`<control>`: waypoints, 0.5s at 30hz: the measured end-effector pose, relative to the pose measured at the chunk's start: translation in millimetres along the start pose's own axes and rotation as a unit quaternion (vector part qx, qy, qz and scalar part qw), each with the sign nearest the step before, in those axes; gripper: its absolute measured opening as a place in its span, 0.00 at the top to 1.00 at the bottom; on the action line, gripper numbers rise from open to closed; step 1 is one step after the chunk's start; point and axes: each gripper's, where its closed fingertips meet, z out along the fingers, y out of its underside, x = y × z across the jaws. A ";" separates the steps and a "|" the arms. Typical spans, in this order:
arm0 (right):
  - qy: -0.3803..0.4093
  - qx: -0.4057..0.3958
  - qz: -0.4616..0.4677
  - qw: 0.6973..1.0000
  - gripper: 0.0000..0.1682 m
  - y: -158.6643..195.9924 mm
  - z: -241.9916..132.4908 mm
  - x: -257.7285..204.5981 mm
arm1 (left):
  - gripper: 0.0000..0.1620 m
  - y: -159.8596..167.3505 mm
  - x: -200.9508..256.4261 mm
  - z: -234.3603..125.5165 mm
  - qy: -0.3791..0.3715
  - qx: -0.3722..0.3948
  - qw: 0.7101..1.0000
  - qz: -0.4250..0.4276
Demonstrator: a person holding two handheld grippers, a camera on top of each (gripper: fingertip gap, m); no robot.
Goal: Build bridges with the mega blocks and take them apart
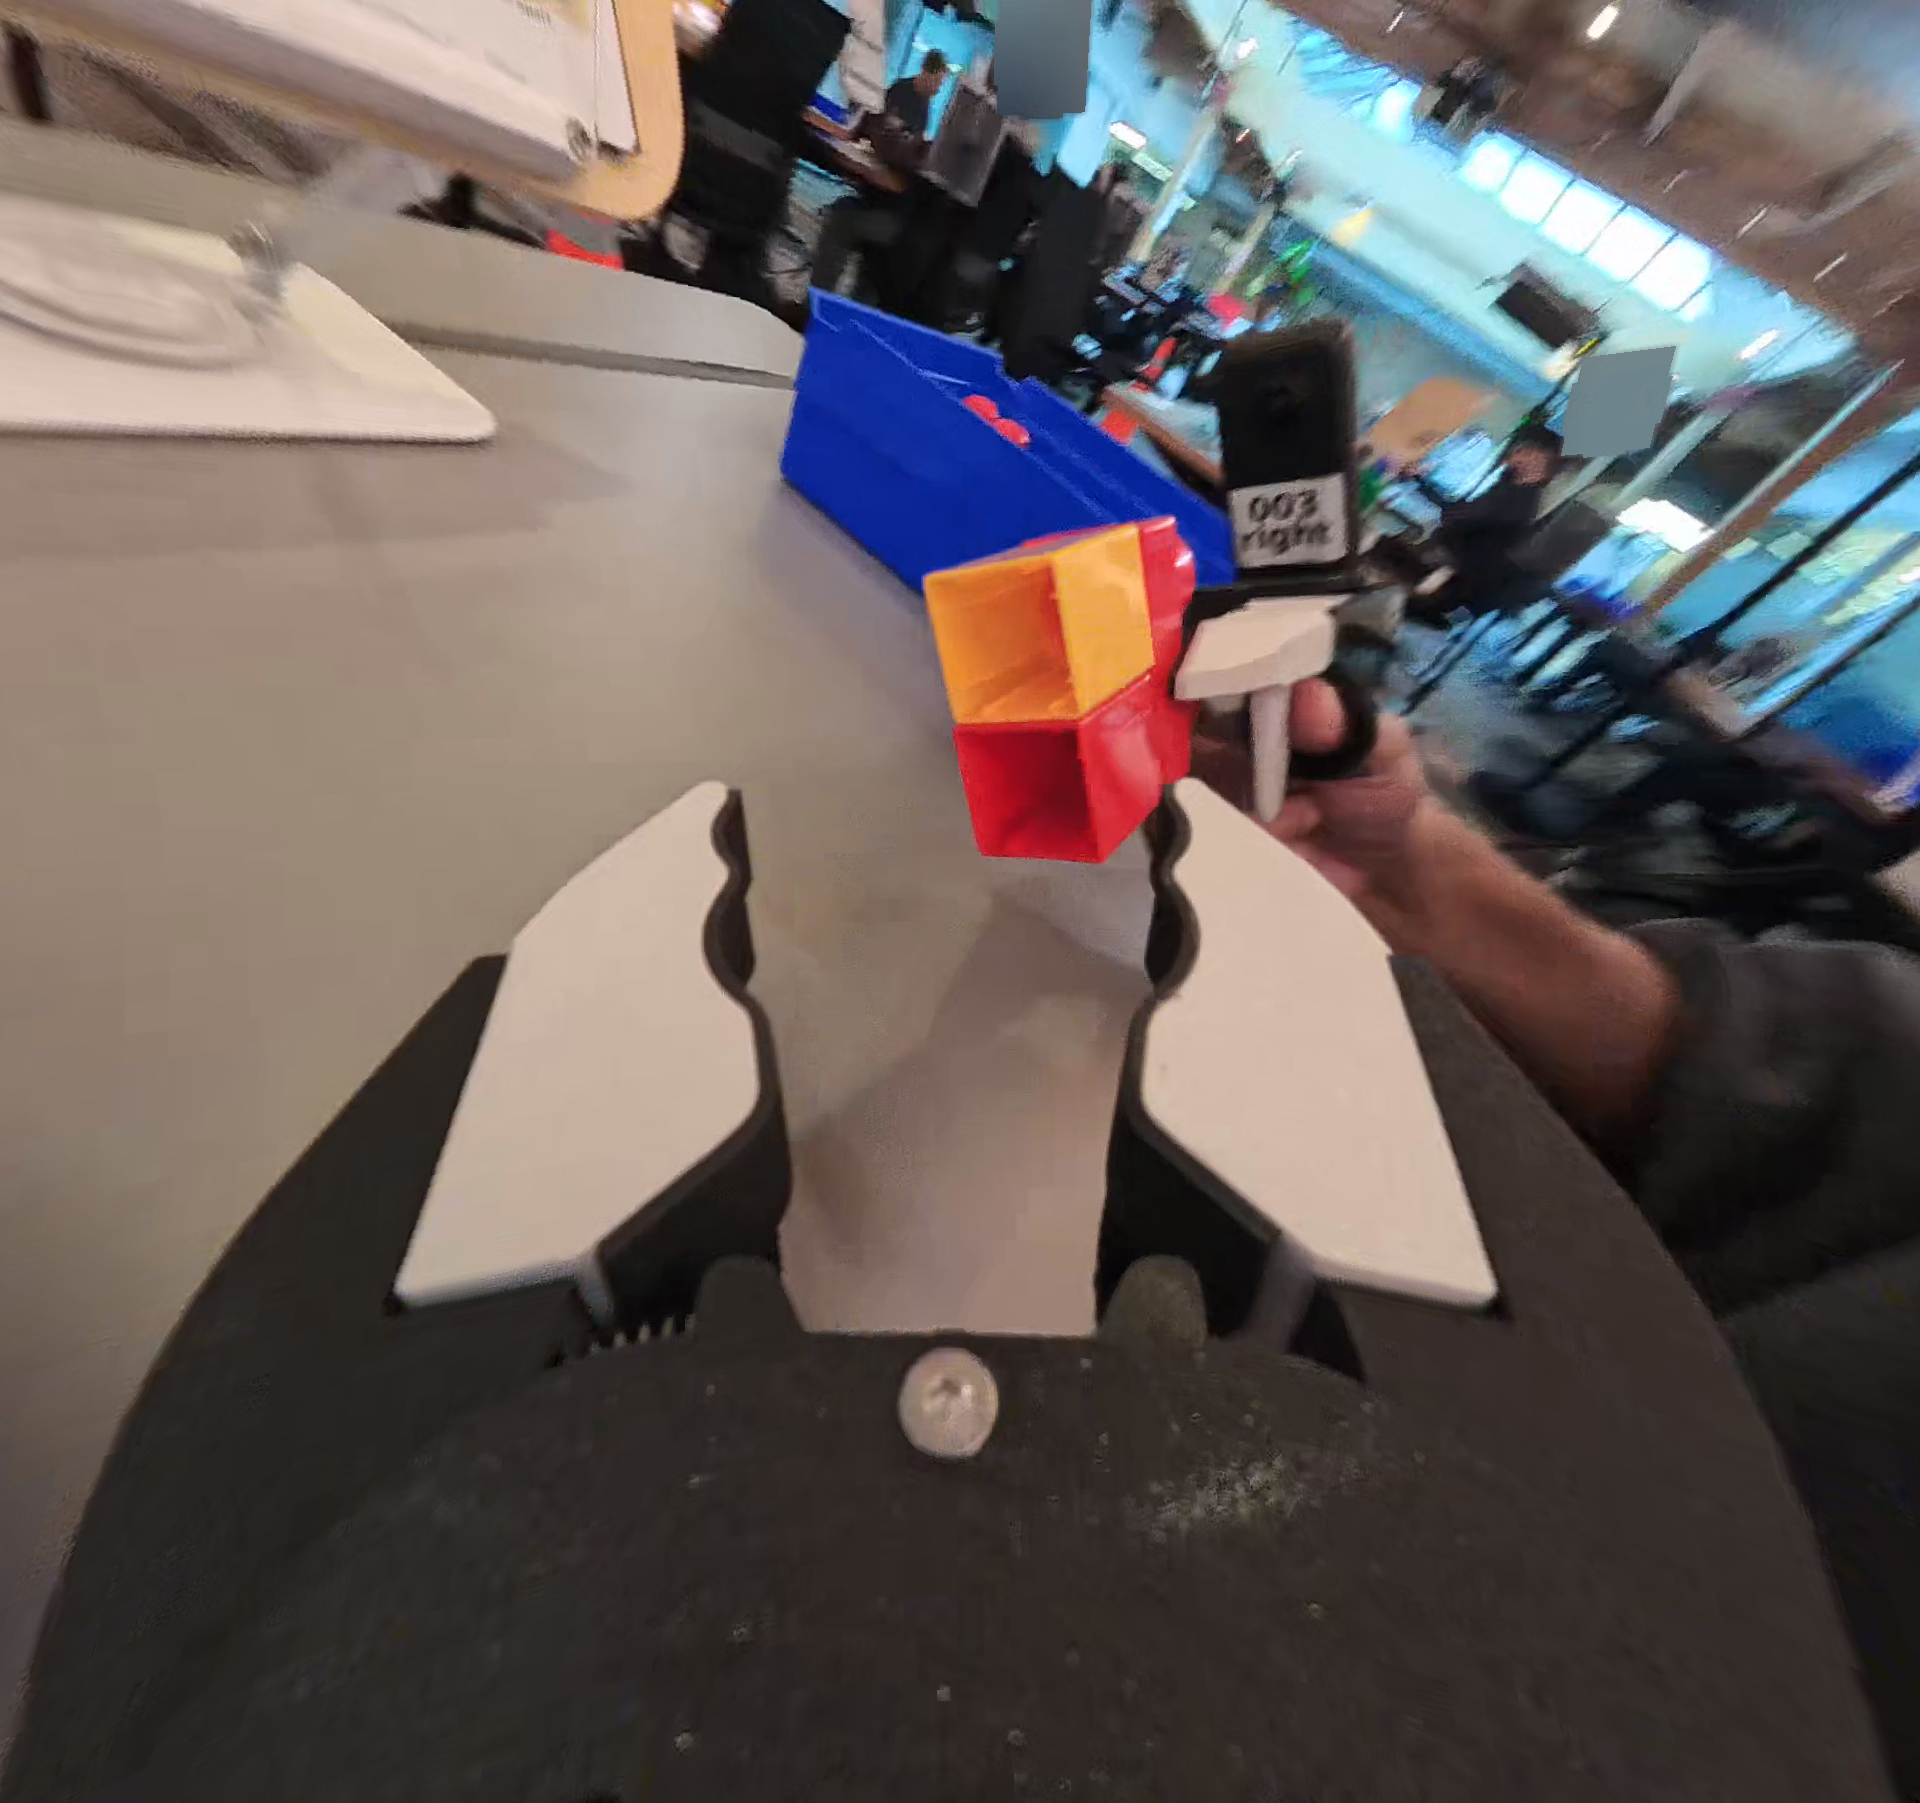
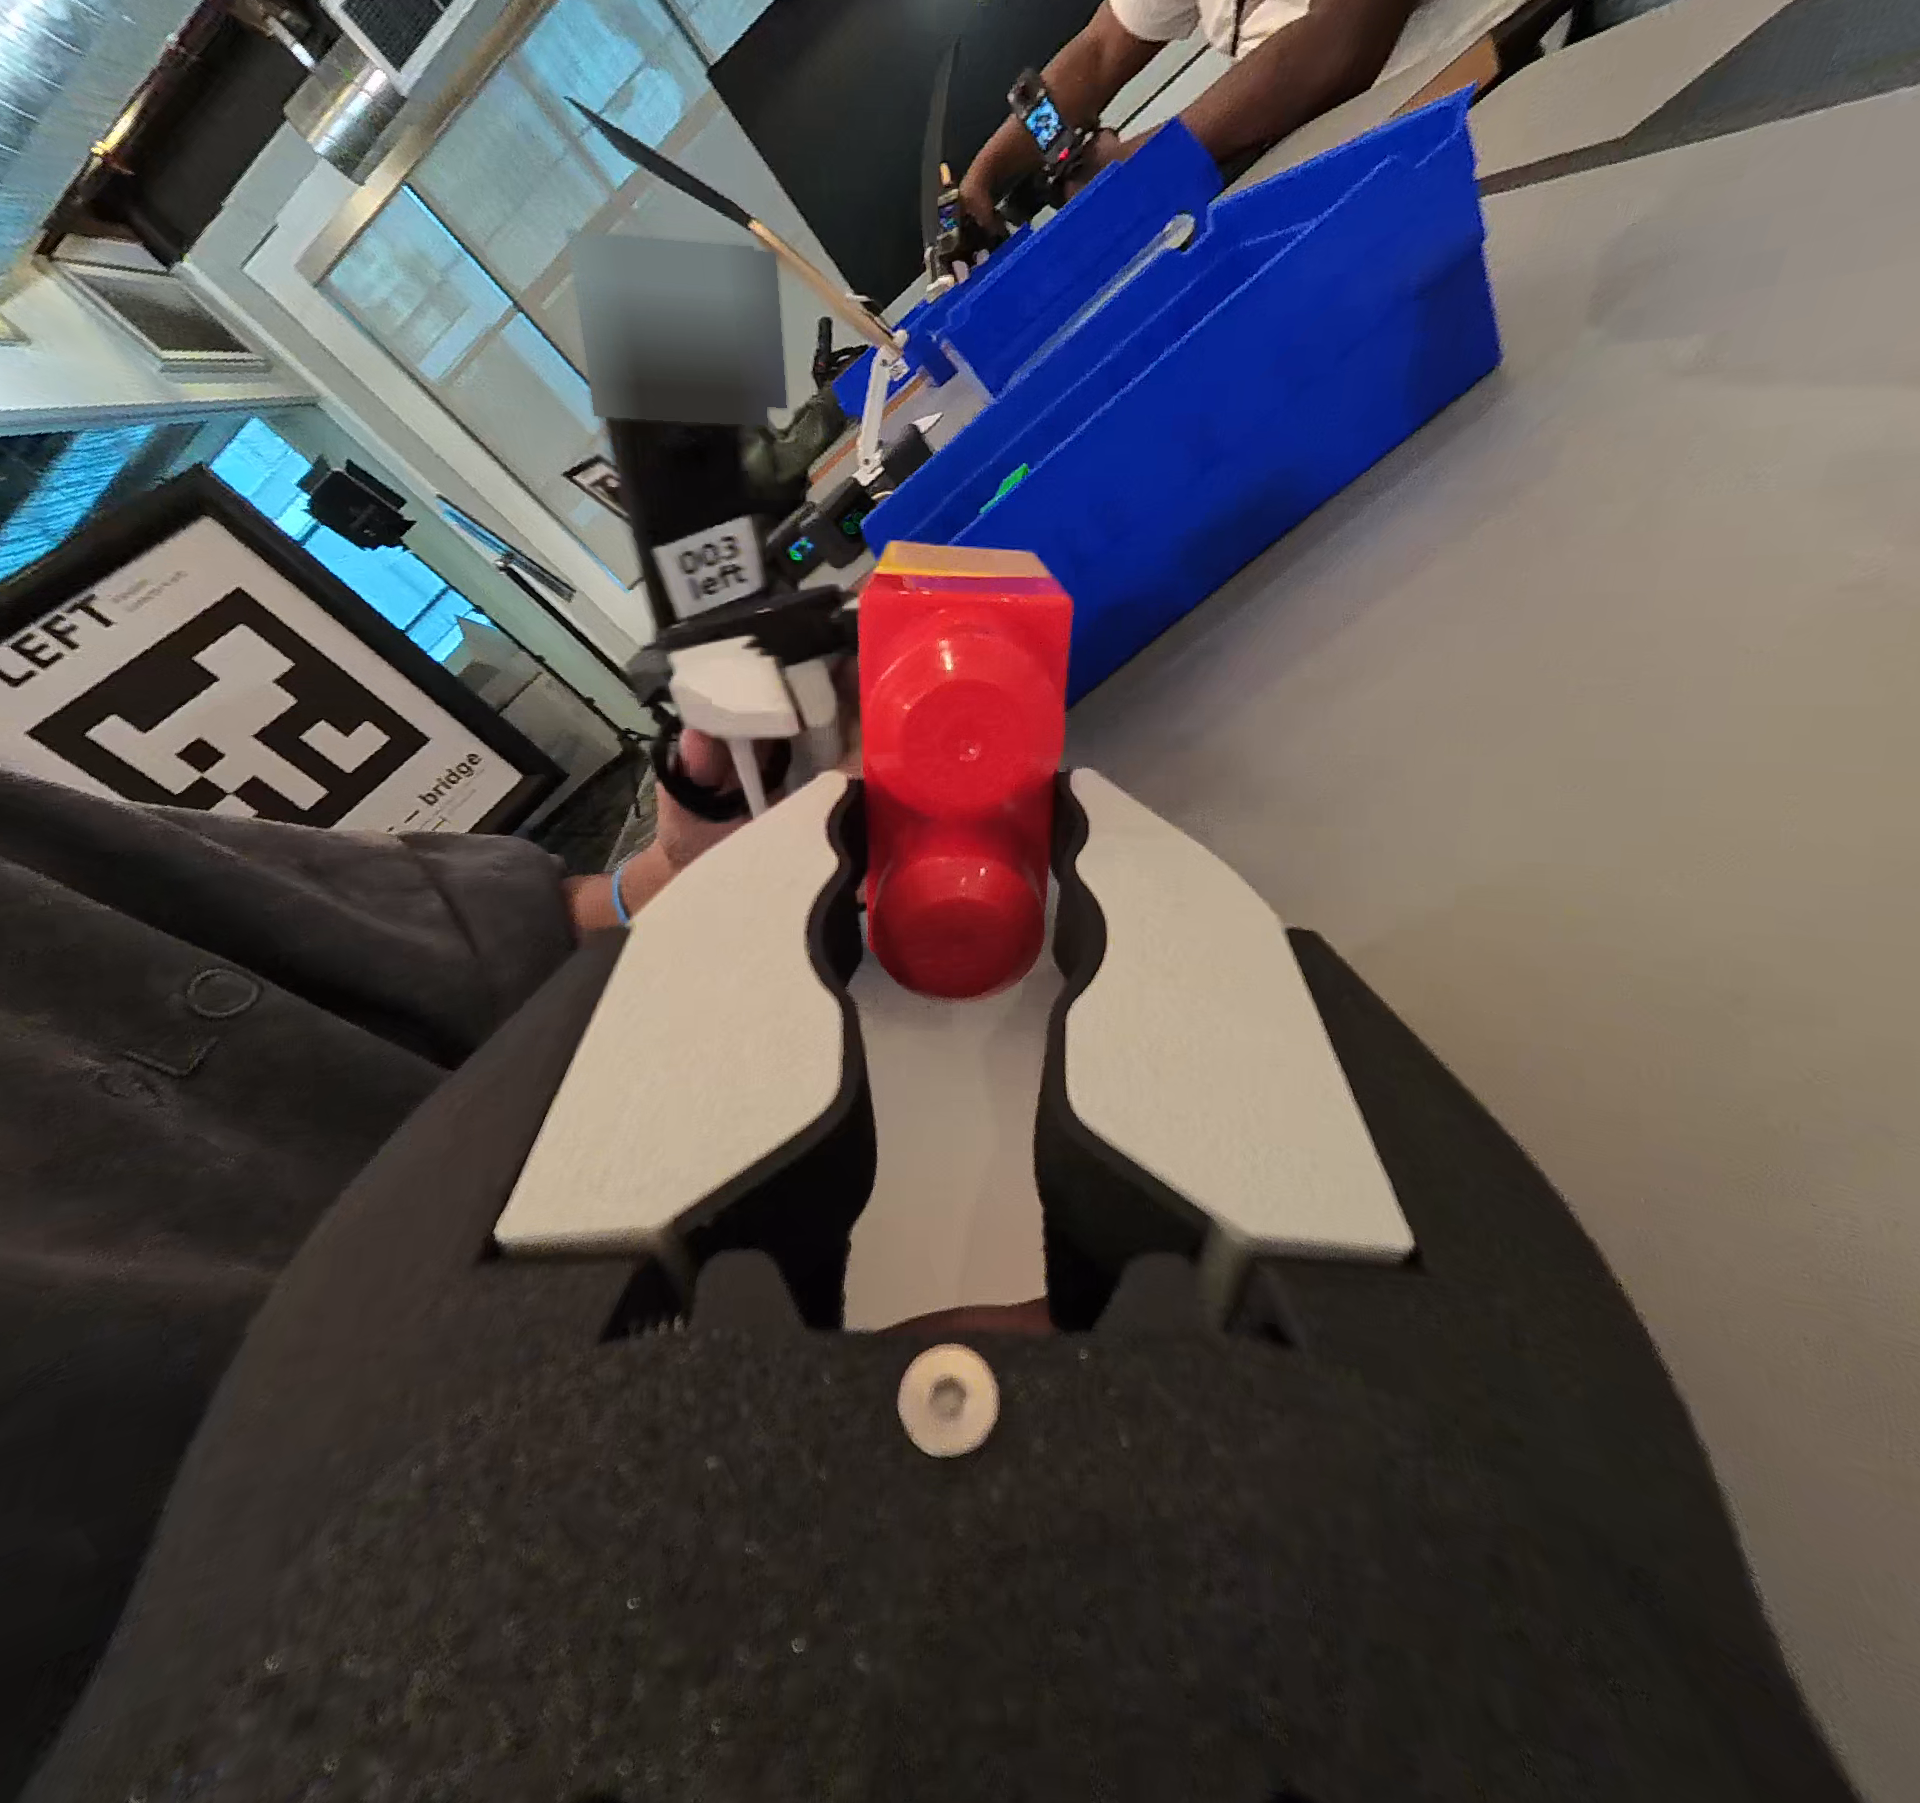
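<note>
Right hand-held gripper (image 2: 961,823): pinches the long red plastic mega block (image 2: 961,714) by its two sides, studs facing the wrist camera, so the block's far end stays free for the other hand.
Left hand-held gripper (image 1: 951,808): spread wide and empty, aimed at the held pieces from just in front of them; I judge it is lined up to take one piece.
Yellow-orange hollow plastic block (image 1: 1039,636): plugged onto the far side of the red block, open underside turned to the left wrist camera.
Small red hollow plastic block (image 1: 1060,787): sits just below the yellow-orange one on the same red block; the pair reads as bridge legs under a span.
Where the assembly is: lifted off the grey desk (image 1: 416,714), between the two grippers.
Step, as I judge it: pulling a leg off or pressing it home; I cannot tell which.
Blue plastic bin (image 2: 1247,465): on the desk just behind, likely the store for loose blocks.
</note>
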 end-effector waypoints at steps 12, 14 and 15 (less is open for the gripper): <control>0.560 -0.026 -0.029 0.828 0.80 -167.1 -258.1 74.7 | 0.55 31.3 2.2 19.4 -0.148 -0.071 0.964 0.211; 0.586 -0.093 0.044 0.804 0.80 -159.2 -273.1 127.9 | 0.54 32.0 4.5 21.7 -0.148 -0.072 0.962 0.218; 0.598 -0.125 0.072 0.789 0.80 -152.8 -276.1 151.6 | 0.54 31.1 5.1 22.0 -0.150 -0.070 0.961 0.223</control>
